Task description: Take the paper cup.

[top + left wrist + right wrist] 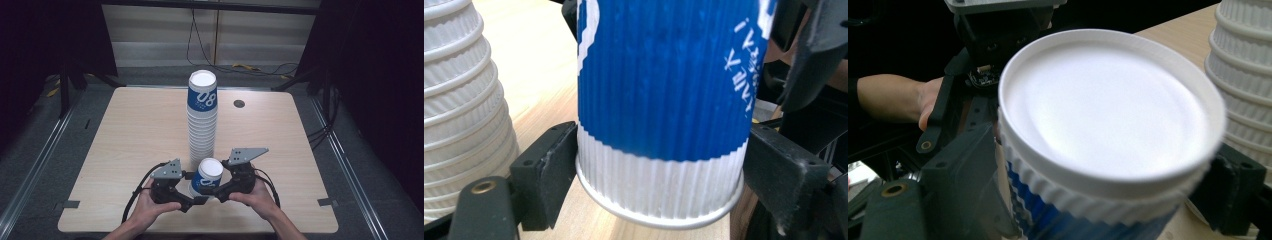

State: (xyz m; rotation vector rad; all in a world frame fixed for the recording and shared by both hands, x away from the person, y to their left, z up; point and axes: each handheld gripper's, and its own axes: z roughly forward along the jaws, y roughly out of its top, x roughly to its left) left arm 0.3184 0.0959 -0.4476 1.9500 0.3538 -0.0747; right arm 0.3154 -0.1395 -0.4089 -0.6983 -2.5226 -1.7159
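The left tool (186, 197) clamps the inverted blue-and-white cup (206, 178) near its rim; the right tool (218, 190) brackets the cup's base end, jaws spread, apparently not pressing. Keep the left grip steady; carry the cup squarely over the stack (202, 117) just beyond both tools.

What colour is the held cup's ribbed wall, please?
Blue above a white band, clearest in the left gripper view.

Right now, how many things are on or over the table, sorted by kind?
Tall stacks of upside-down paper cups: 1
Separate blue-and-white cups held between the grippers: 1
Grippers: 2, the left gripper and the right gripper
Round dark discs set in the tabletop: 1
Total: 5
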